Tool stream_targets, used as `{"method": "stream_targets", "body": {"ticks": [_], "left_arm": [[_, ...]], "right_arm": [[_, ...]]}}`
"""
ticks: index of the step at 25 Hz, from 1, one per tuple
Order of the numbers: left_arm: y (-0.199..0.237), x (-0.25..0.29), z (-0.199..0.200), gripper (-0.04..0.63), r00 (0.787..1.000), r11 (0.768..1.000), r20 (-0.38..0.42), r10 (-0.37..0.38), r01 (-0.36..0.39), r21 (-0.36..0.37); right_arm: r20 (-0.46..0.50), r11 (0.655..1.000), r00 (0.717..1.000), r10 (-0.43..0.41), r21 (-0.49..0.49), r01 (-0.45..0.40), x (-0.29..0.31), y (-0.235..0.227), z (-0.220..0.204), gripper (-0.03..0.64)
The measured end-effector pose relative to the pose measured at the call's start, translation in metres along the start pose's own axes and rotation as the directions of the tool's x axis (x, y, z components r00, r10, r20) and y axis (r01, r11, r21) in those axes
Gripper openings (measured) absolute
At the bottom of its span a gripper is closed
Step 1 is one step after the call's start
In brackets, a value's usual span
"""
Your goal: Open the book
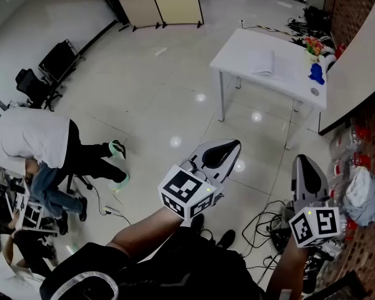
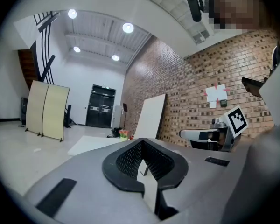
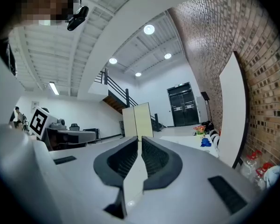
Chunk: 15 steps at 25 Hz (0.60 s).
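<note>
While I look steeply down through the head view, a glossy white floor (image 1: 162, 99) fills most of the frame. A white table (image 1: 237, 49) stands at the upper right. The book (image 1: 262, 62), pale and flat, lies on its middle, well apart from both grippers. It is too small for me to tell whether it lies open or closed. Beside it, toward the table's right end, are a small bunch of flowers (image 1: 312, 44) and a blue object (image 1: 317, 74).

My left gripper (image 1: 233, 145) sits low in the centre of the frame, above the floor, pointing toward the upper right. In the left gripper view its black ribbed pads meet at the tips, closed on nothing. My right gripper (image 1: 302, 160) is at the lower right and points up the frame. In the right gripper view its pads are drawn together to a thin slit, with nothing between them.

At the left edge a person in a white shirt (image 1: 34, 136) bends over. A cream folding screen (image 1: 165, 2) stands at the top, and cables (image 1: 269, 217) trail across the floor at the lower right.
</note>
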<state>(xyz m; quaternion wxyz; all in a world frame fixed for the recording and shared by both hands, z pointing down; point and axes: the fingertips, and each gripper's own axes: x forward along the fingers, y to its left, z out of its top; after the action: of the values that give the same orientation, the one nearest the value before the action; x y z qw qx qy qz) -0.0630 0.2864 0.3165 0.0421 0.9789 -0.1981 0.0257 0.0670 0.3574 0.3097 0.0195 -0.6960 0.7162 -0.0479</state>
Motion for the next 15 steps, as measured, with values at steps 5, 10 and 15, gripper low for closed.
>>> {"method": "stream_targets", "body": {"ticks": [5, 10, 15], "left_arm": [[-0.005, -0.041, 0.007, -0.005, 0.999, 1.000, 0.033, -0.008, 0.008, 0.005], [0.013, -0.094, 0.007, -0.005, 0.999, 0.998, 0.033, -0.004, 0.002, 0.060], [0.023, -0.134, 0.001, -0.005, 0.998, 0.998, 0.024, -0.063, 0.062, 0.033]], "right_arm": [[0.008, 1.000, 1.000, 0.002, -0.019, -0.002, -0.017, 0.039, 0.000, 0.006], [0.001, 1.000, 1.000, 0.013, -0.002, -0.013, -0.024, 0.096, -0.009, 0.006], [-0.003, 0.998, 0.998, -0.055, 0.042, 0.055, -0.043, 0.134, -0.016, 0.006]]}}
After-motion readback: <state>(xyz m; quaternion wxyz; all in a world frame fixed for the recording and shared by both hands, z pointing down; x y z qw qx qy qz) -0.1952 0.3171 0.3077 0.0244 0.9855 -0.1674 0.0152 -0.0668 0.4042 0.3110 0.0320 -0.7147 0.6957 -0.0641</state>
